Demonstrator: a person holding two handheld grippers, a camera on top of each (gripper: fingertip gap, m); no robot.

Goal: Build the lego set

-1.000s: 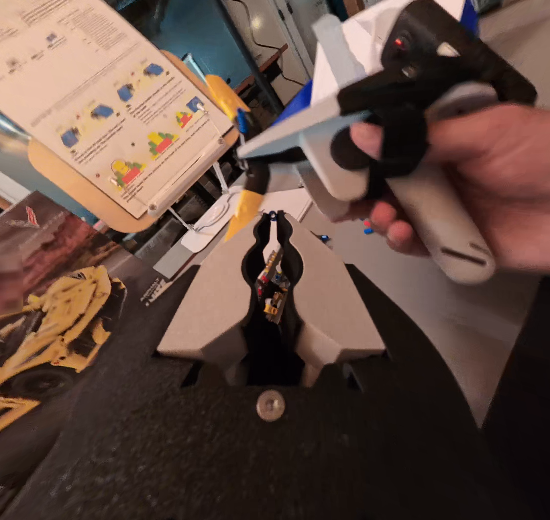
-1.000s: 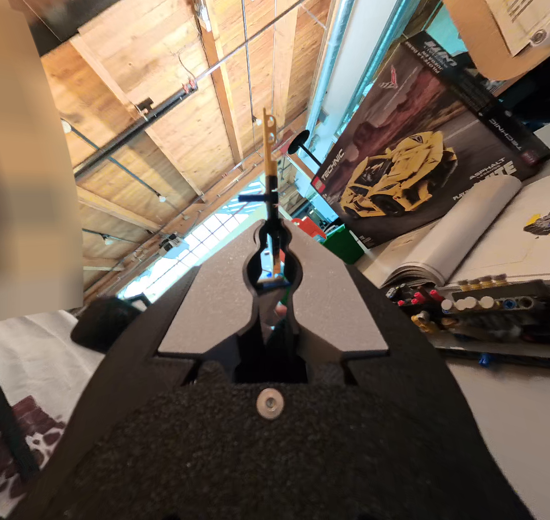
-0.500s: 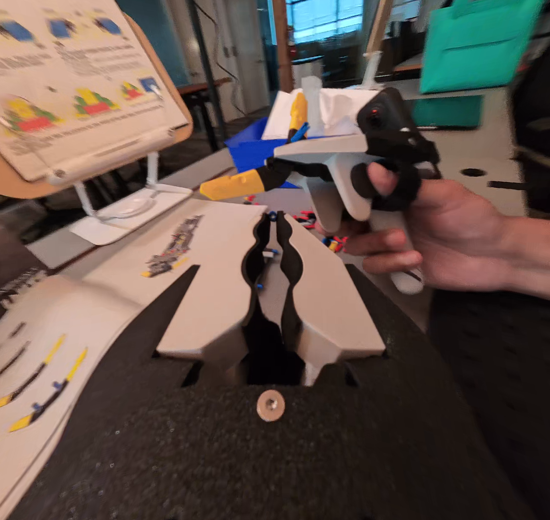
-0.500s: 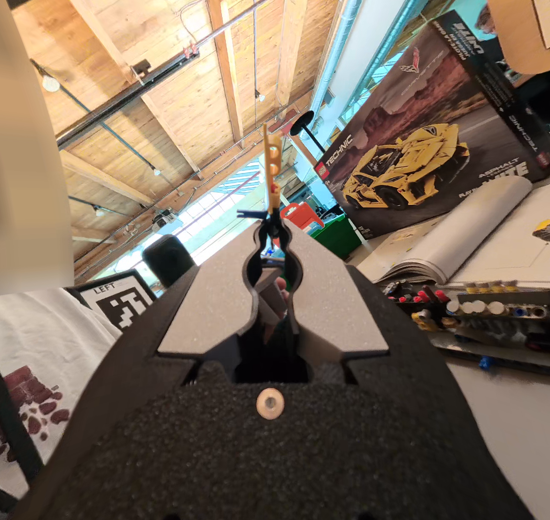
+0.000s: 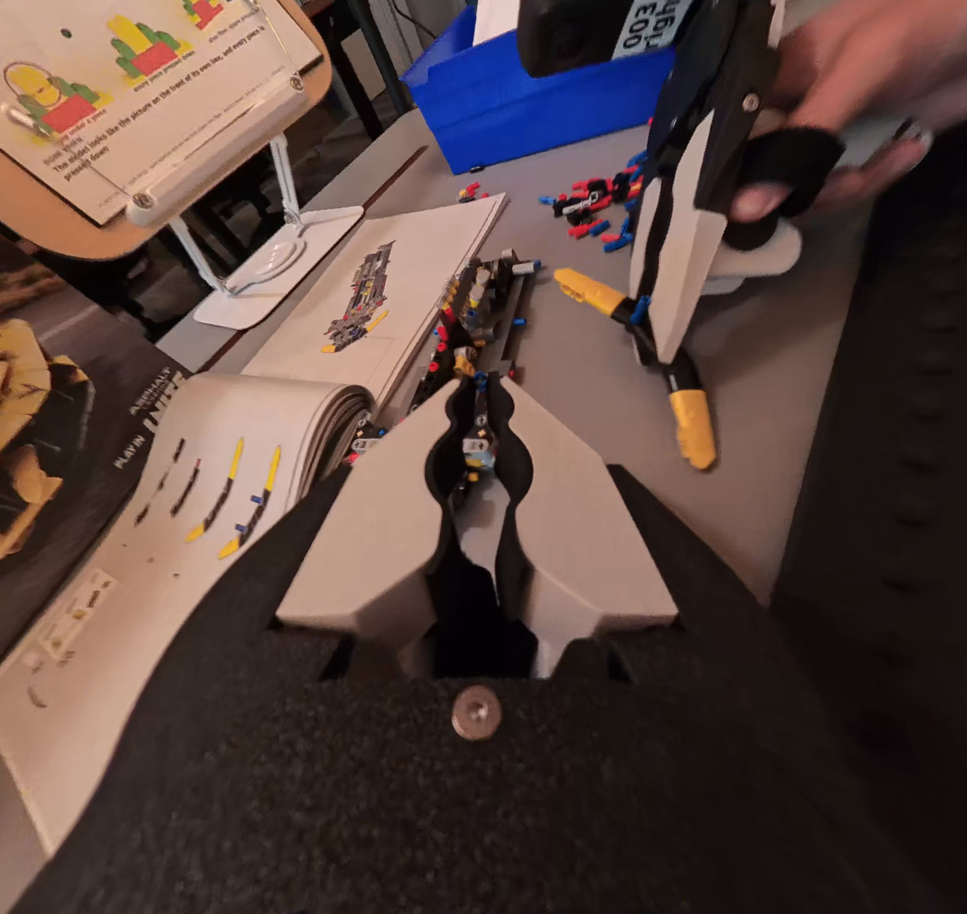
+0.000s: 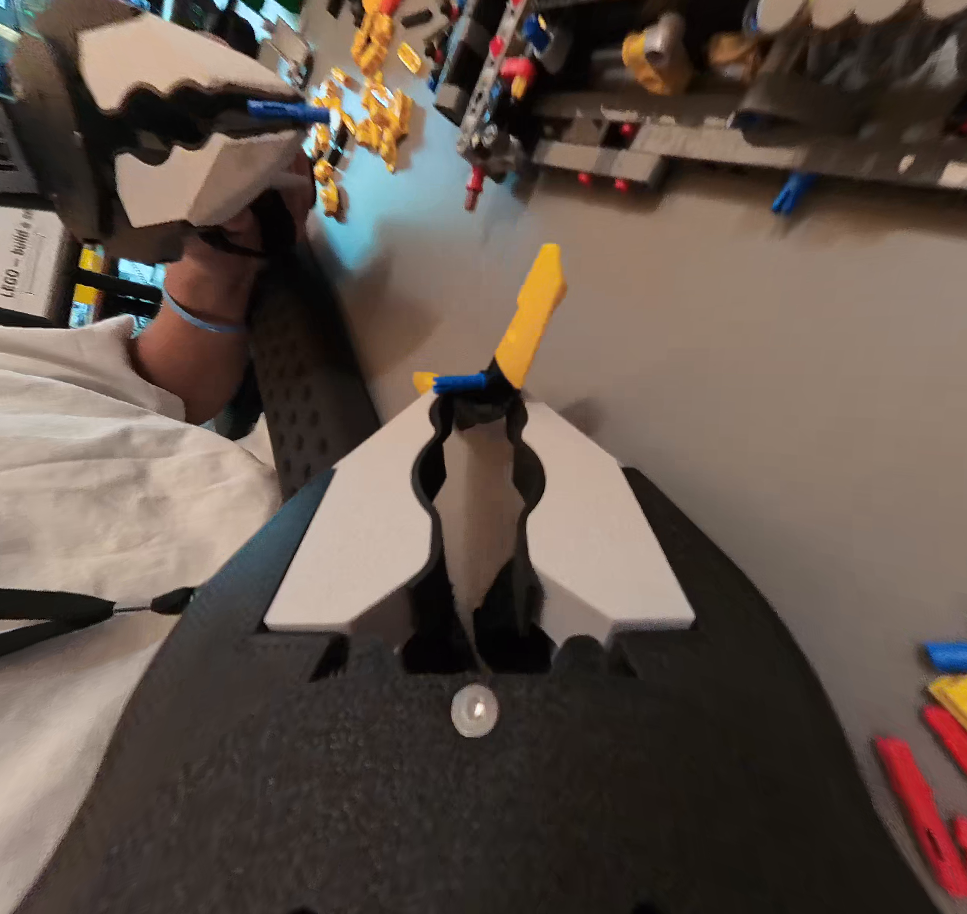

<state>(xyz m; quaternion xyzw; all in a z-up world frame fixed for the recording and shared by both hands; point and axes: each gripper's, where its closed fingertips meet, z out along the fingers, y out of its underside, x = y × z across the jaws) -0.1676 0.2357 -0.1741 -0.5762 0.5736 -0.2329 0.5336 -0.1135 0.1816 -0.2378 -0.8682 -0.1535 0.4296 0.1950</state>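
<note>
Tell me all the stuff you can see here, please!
yellow-and-black piece: one, bent, held over the grey table
blue pin: one, in the left gripper's tips
half-built model: one, grey and black, beside the booklet
instruction booklet: one, white, open
loose pins: many, red, blue and black, near the bin
yellow bricks: many, far pile
blue bin: one, at the back
set box: one, dark, at left
guide sheet on stand: one
left gripper: shut
right gripper: shut
</note>
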